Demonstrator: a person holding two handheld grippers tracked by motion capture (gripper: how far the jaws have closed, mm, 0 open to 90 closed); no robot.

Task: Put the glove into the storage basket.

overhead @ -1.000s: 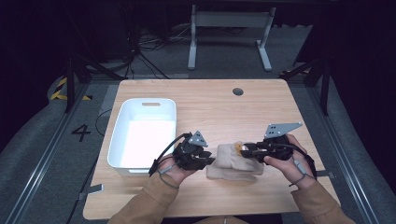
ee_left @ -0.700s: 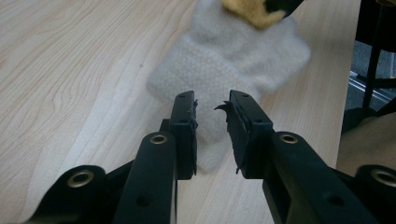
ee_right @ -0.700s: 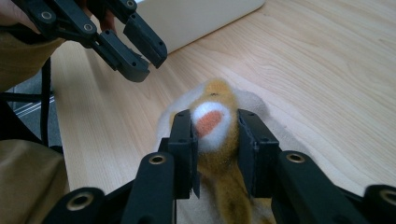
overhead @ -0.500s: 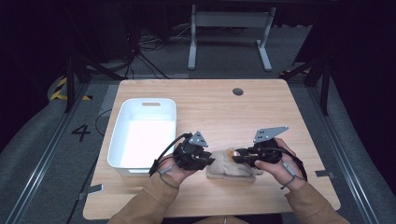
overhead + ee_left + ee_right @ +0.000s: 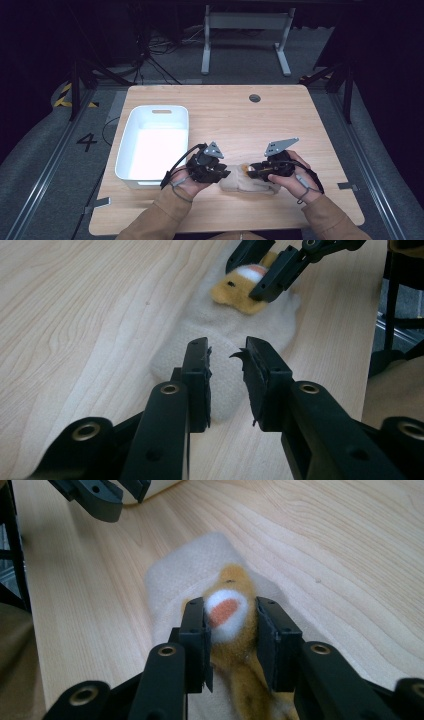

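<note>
The orange plush toy is pinched by the right gripper at the cloth's three o'clock end; the left gripper, part-open and empty, is poised over its nine o'clock edge. Wrapping seems underway; closing on that edge is likely needed next.

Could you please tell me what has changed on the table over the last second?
The right gripper moved left and nearer the person, over the beige cloth, and now clamps the yellow plush toy. The left gripper, open at the cloth's near end, the cloth and the white bin stayed put.
</note>
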